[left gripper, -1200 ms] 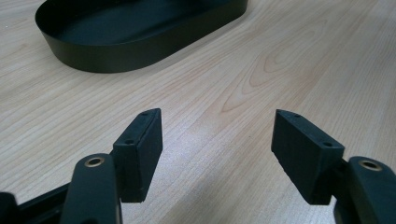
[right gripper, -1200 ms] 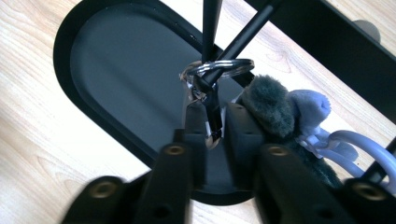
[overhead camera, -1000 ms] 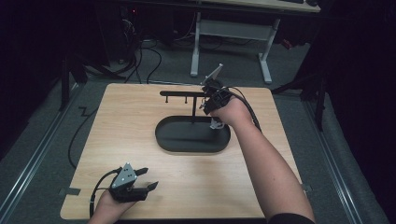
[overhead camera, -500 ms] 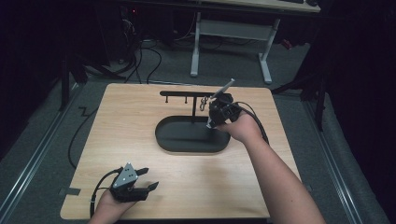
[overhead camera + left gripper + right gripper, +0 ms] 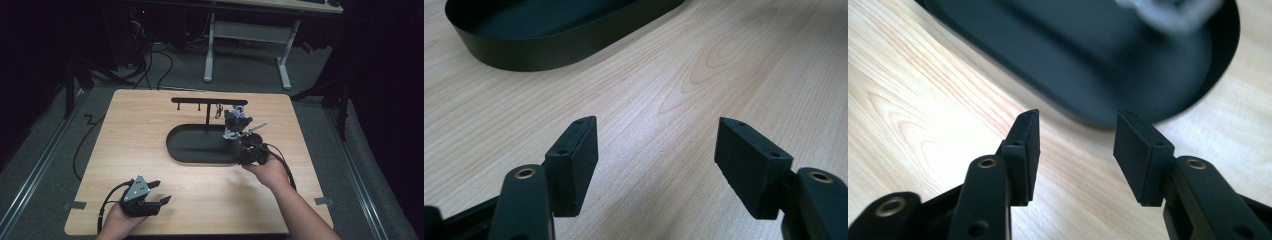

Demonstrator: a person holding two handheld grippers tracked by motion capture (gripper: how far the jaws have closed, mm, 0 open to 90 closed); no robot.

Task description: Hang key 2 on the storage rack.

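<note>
Now: right claw [image 5: 248, 150] back from rack [image 5: 209, 101], jaws just opening, empty, at tray's [image 5: 200, 156] 4 o'clock rim; keyring [image 5: 219, 110] hung. Left claw [image 5: 150, 199] open, idle on counter [image 5: 125, 145].

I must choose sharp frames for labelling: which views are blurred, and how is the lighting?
Right gripper view: the tray and a pale thing at the top are smeared, jaws sharp. Left gripper view: crisp, evenly lit table. High view: table bright, surroundings nearly black, the right tool slightly soft.
</note>
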